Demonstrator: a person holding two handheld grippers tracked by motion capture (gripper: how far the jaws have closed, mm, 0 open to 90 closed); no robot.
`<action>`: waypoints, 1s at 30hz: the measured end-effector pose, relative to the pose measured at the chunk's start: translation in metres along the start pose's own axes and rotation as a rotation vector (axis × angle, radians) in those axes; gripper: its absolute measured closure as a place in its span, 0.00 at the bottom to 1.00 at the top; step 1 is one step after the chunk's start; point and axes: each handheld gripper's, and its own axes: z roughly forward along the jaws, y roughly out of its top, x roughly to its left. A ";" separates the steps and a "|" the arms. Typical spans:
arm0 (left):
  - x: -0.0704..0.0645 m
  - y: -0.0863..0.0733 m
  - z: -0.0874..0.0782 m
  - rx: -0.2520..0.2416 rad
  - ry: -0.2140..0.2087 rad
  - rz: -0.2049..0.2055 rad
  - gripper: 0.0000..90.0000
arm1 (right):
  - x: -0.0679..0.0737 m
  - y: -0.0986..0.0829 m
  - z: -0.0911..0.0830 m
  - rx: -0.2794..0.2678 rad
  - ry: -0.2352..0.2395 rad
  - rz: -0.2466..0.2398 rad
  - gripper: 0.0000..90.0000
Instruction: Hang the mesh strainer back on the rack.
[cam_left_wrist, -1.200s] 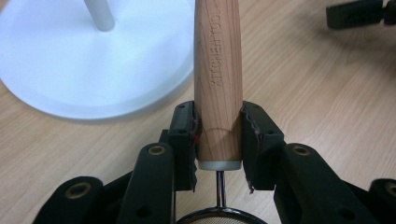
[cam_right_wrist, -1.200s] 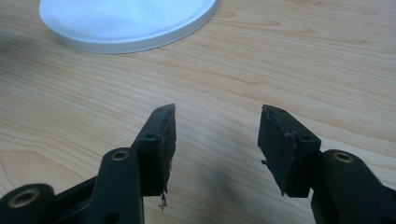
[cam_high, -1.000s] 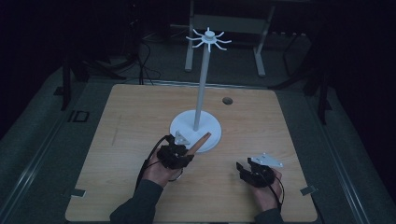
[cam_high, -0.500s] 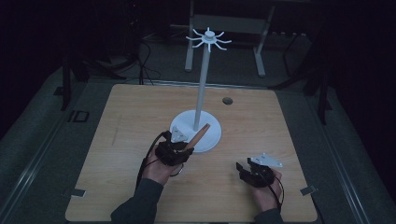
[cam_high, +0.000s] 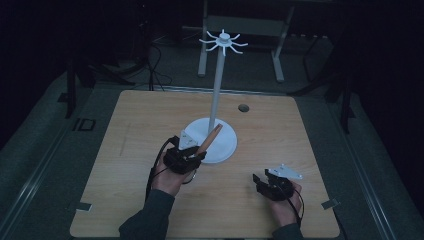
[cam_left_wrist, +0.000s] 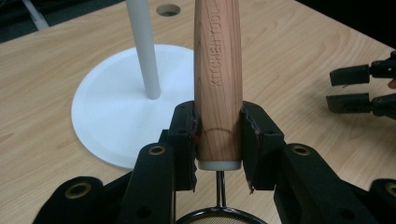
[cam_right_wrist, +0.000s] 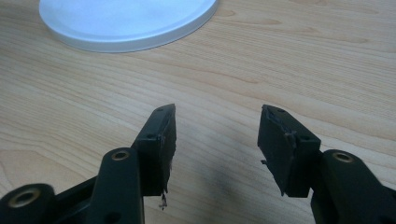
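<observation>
My left gripper (cam_high: 192, 155) (cam_left_wrist: 218, 135) is shut on the wooden handle (cam_left_wrist: 218, 70) (cam_high: 209, 140) of a small strainer. The handle, stamped KITCHEN TOOLS, points up and away toward the white stand. The strainer's mesh rim (cam_left_wrist: 218, 218) peeks out at the bottom of the left gripper view. The white stand has a round base (cam_high: 220, 142) (cam_left_wrist: 121, 105), a tall pole (cam_high: 216, 92) and hooked arms on top (cam_high: 223, 41). My right gripper (cam_high: 261, 182) (cam_right_wrist: 217, 135) rests low over the table at the front right, open with nothing between its jaws.
The wooden table (cam_high: 125, 135) has a round hole (cam_high: 243, 107) behind the stand. The stand's base edge (cam_right_wrist: 126, 23) lies ahead of the right gripper. Dark floor, cables and a metal frame (cam_high: 240, 25) lie beyond the table.
The left gripper has moved slightly away from the person and toward the stand's base, carrying the strainer handle. The right gripper has stayed in place.
</observation>
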 end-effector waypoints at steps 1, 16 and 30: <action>0.000 0.001 0.000 -0.006 0.001 0.000 0.76 | 0.000 0.000 0.000 0.000 0.000 0.000 0.52; 0.001 0.011 -0.011 -0.096 0.012 -0.013 0.76 | 0.000 0.000 0.000 0.000 -0.001 -0.001 0.52; 0.000 0.021 -0.017 -0.142 0.019 -0.032 0.76 | 0.000 0.000 0.000 0.000 -0.003 0.001 0.52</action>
